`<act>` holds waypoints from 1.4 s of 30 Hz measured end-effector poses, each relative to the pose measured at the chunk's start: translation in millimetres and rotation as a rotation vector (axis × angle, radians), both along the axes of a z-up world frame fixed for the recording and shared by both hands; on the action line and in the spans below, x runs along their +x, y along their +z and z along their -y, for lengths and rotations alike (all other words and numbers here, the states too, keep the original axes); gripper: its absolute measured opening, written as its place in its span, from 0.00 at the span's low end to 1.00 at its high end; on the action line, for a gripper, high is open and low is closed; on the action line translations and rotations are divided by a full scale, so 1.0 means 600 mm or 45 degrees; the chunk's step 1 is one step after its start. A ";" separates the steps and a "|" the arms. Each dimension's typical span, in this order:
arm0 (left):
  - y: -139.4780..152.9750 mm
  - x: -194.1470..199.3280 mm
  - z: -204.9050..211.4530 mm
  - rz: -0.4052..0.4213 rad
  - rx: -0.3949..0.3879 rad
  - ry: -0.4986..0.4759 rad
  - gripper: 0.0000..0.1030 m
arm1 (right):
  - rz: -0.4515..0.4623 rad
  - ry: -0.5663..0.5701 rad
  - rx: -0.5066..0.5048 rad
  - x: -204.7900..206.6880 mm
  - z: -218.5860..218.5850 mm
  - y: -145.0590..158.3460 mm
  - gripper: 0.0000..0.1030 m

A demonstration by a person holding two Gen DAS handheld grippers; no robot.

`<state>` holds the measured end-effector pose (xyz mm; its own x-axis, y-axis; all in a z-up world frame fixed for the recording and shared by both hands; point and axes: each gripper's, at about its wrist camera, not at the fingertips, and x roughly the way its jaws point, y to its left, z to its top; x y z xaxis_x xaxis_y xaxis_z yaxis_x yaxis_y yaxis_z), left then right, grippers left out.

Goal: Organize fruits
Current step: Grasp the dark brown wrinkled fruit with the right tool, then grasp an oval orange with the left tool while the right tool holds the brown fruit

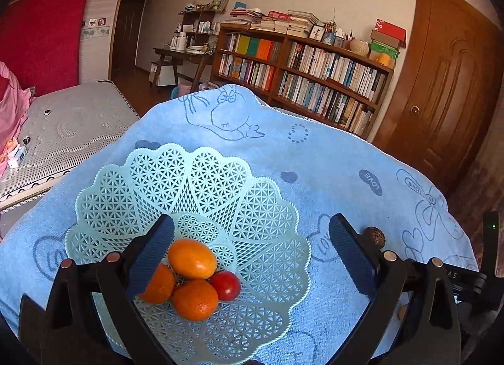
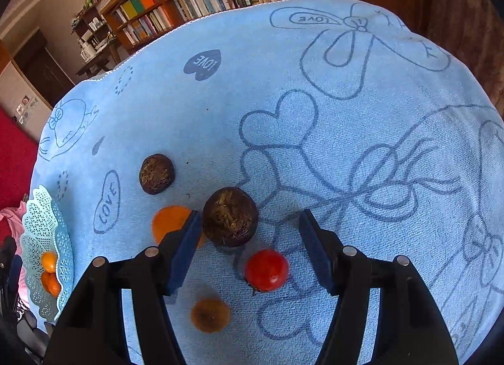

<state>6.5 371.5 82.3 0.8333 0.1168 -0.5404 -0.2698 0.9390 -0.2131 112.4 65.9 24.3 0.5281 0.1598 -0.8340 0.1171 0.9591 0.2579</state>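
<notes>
A pale green lattice basket (image 1: 132, 195) sits on a blue towel (image 1: 315, 160) and holds three orange fruits (image 1: 191, 258) and a small red fruit (image 1: 226, 284). My left gripper (image 1: 252, 229) hovers open over the basket, empty. In the right wrist view my right gripper (image 2: 250, 218) is open above the towel (image 2: 220, 113). A large dark brown fruit (image 2: 230, 216) and a red fruit (image 2: 266, 270) lie between its fingers. A smaller brown fruit (image 2: 156, 173), an orange fruit (image 2: 168, 221) and a fuzzy brown fruit (image 2: 210, 315) lie nearby. The basket (image 2: 37, 223) is at the far left.
A brown fruit (image 1: 374, 235) shows beside the left gripper's right finger. A bed (image 1: 69, 132) lies to the left. A bookshelf (image 1: 299, 72) and a wooden door (image 1: 441, 81) stand behind the towel-covered table.
</notes>
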 end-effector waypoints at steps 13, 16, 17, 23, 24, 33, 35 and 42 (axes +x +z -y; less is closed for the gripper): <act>-0.003 0.007 0.030 -0.017 0.061 -0.068 0.97 | 0.024 0.044 -0.048 0.008 -0.011 0.001 0.55; -0.003 0.008 0.034 -0.019 0.067 -0.075 0.97 | 0.022 0.064 -0.033 0.009 -0.012 0.001 0.50; -0.003 0.008 0.035 -0.018 0.070 -0.077 0.97 | 0.019 0.069 -0.028 0.011 -0.012 0.001 0.49; -0.003 0.007 0.045 -0.016 0.091 -0.099 0.97 | 0.016 0.159 -0.036 0.008 -0.026 -0.008 0.39; -0.003 0.007 0.047 -0.016 0.095 -0.103 0.97 | 0.020 0.152 -0.025 0.005 -0.024 -0.007 0.39; -0.006 0.007 0.062 -0.023 0.127 -0.127 0.97 | 0.148 0.032 -0.071 -0.038 0.024 0.021 0.39; -0.007 0.006 0.066 -0.024 0.131 -0.143 0.97 | 0.177 0.004 -0.085 -0.051 0.038 0.023 0.39; -0.005 0.007 0.079 -0.059 0.106 -0.203 0.97 | 0.224 -0.070 -0.084 -0.077 0.072 0.011 0.39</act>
<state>10.6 324.3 79.6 0.8192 0.0310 -0.5727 -0.1239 0.9845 -0.1240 66.0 22.5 31.0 0.6732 0.0746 -0.7356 0.1281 0.9681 0.2154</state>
